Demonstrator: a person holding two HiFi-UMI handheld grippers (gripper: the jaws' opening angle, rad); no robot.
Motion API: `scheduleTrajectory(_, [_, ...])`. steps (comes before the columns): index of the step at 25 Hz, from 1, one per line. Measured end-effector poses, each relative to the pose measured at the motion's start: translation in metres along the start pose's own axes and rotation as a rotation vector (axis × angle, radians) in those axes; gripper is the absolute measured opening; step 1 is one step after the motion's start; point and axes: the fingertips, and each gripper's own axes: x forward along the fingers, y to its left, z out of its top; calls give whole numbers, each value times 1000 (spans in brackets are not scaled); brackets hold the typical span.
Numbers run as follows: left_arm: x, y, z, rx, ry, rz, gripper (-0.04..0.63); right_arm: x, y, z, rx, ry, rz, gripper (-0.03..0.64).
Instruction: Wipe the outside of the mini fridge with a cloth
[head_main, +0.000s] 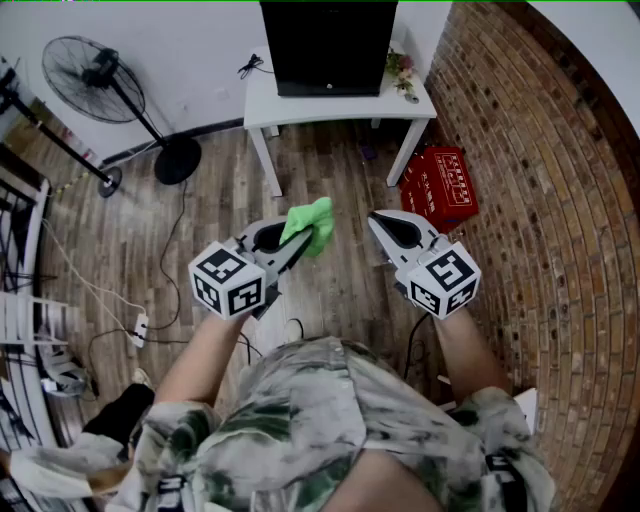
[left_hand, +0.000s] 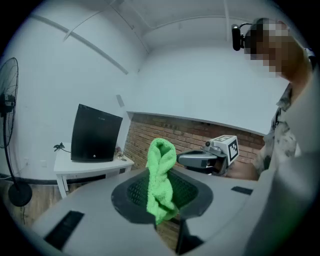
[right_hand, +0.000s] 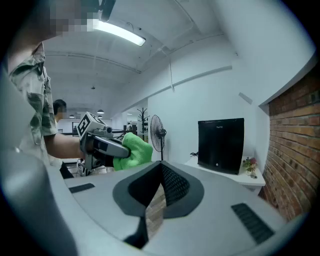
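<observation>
The black mini fridge (head_main: 328, 45) stands on a white table (head_main: 262, 102) against the far wall, well ahead of both grippers. My left gripper (head_main: 298, 248) is shut on a green cloth (head_main: 311, 226), which sticks up out of its tip. In the left gripper view the cloth (left_hand: 161, 180) is pinched between the jaws, with the fridge (left_hand: 95, 134) beyond at the left. My right gripper (head_main: 377, 220) is shut with nothing in it. The right gripper view shows the closed jaws, the fridge (right_hand: 220, 145) ahead and the cloth (right_hand: 134, 151) at the left.
A standing fan (head_main: 95, 75) is at the back left. A red crate (head_main: 440, 185) sits under the table's right side by the brick wall (head_main: 560, 200). Cables and a power strip (head_main: 140, 328) lie on the wooden floor at left. Small flowers (head_main: 400, 70) stand beside the fridge.
</observation>
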Motion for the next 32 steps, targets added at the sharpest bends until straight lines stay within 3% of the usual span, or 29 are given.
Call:
scheduleTrajectory(18, [54,-16,6,-33,-16,15,78,-27,-48,-10,-27,-2,33,28])
scheduleTrajectory(26, [101,51,39,-13,-24,-25,78,26,-110,14,-30,-25,26,81])
scheduleTrajectory(32, [135,130,104,33,-44,-56,78,91,-174,57,-30,-18,-3,92])
